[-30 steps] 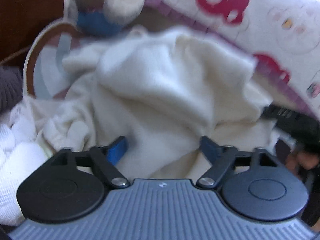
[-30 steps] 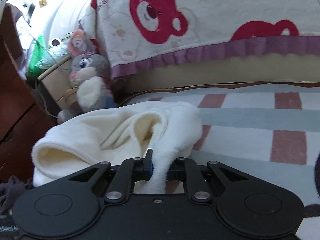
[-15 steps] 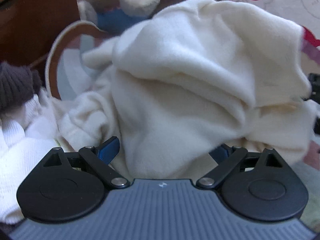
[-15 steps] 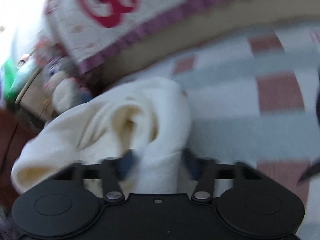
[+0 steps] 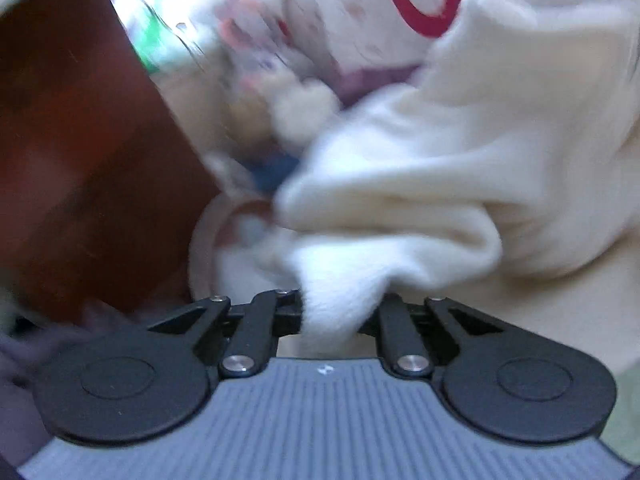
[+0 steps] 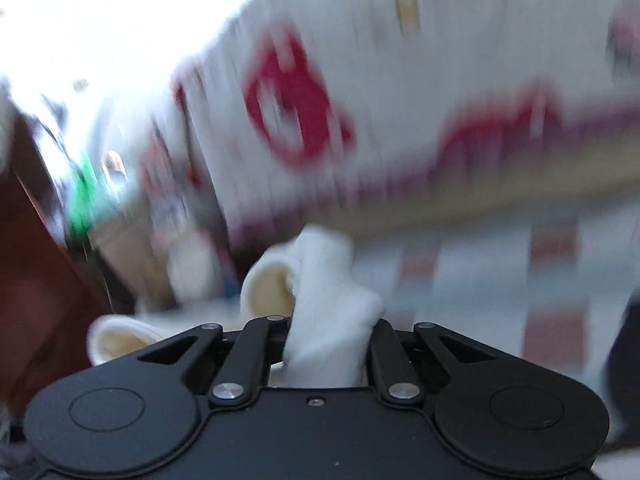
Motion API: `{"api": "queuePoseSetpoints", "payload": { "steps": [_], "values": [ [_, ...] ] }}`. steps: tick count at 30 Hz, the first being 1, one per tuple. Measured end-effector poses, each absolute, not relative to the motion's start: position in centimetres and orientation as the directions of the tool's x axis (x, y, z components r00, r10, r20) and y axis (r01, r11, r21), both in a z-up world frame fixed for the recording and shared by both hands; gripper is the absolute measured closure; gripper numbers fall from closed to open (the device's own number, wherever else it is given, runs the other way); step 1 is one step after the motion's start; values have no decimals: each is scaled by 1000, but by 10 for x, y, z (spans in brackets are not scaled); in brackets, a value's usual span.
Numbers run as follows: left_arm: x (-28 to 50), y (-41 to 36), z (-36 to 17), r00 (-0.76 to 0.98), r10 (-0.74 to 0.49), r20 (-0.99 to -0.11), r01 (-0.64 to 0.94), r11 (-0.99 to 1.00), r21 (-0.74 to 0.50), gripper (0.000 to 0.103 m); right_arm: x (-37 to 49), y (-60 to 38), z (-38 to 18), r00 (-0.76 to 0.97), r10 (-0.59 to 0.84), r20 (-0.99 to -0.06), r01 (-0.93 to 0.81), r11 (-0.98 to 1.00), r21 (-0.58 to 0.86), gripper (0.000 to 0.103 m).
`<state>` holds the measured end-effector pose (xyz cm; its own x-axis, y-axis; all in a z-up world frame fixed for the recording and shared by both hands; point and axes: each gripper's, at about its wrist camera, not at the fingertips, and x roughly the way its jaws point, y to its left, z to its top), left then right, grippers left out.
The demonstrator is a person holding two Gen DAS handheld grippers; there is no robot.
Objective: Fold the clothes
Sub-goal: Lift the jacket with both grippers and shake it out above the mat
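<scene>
- Two grippers are each pinching the same cream fleece garment [image 5: 460, 184], which is hanging bunched in front of both cameras rather than lying flat.
- In the left wrist view, the left gripper [image 5: 340, 316] is closing its jaws down to a narrow gap on a tuft of the fleece; the rest of the cloth is billowing up and to the right, so the hold seems meant to carry one end.
- In the right wrist view, the right gripper [image 6: 326, 344] is clamping a thick wad of the same cloth, jaws parted only by the fabric; a rolled edge is showing its yellower inner face just left of the grip.
- Gripping at two separate spots is probably serving to spread the garment so it can be laid out on the striped bed cover [image 6: 500, 272] showing beyond the right gripper.
- Both views are smearing with motion blur, so which parts of the garment are being held I cannot tell.
- Behind the cloth, a bear-print blanket [image 6: 360, 80] is draping along the back, and a brown wooden panel [image 5: 80, 160] is standing at the left.
- Folding looks unfinished: the fleece is crumpled, with no neat crease visible.
</scene>
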<state>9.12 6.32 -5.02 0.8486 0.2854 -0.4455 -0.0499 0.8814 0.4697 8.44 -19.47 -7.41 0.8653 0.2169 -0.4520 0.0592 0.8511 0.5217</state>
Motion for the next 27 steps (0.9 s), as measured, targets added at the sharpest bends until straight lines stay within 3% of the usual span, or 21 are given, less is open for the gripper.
{"api": "queuePoseSetpoints", "payload": {
  "steps": [4, 9, 11, 12, 15, 17, 19, 21, 23, 27],
  "values": [
    [46, 70, 18, 909, 168, -380, -49, 952, 303, 93, 33, -212, -15, 912, 109, -396, 79, 900, 429, 90],
    [-1, 67, 59, 959, -67, -275, 112, 982, 153, 93, -31, -234, 59, 952, -19, -305, 118, 943, 310, 90],
    [9, 67, 50, 931, -168, -323, 198, 978, 63, 92, -57, -243, 89, 963, -67, -262, 138, 955, 262, 84],
    [18, 67, 40, 904, -222, -364, 241, 970, 7, 92, -61, -249, 89, 953, -86, -291, 161, 956, 246, 76],
    [47, 65, -17, 767, -403, -499, 334, 915, -226, 92, -54, -273, 56, 869, -129, -478, 251, 947, 201, 73],
    [51, 73, -59, 756, -454, -471, 308, 882, -356, 93, -50, -290, 35, 792, -156, -590, 305, 938, 162, 75],
    [44, 88, -96, 754, -473, -456, 243, 846, -475, 93, -67, -296, 21, 800, -172, -574, 352, 910, 218, 77],
    [40, 97, -101, 717, -496, -490, 215, 826, -521, 93, -88, -301, 10, 830, -191, -524, 391, 870, 300, 82],
    [30, 100, -90, 726, -505, -467, 274, 835, -477, 93, -104, -301, 3, 843, -211, -494, 413, 842, 346, 87],
    [19, 91, -77, 740, -499, -450, 348, 858, -379, 93, -101, -290, 26, 824, -222, -520, 393, 887, 243, 90]
  ]
}}
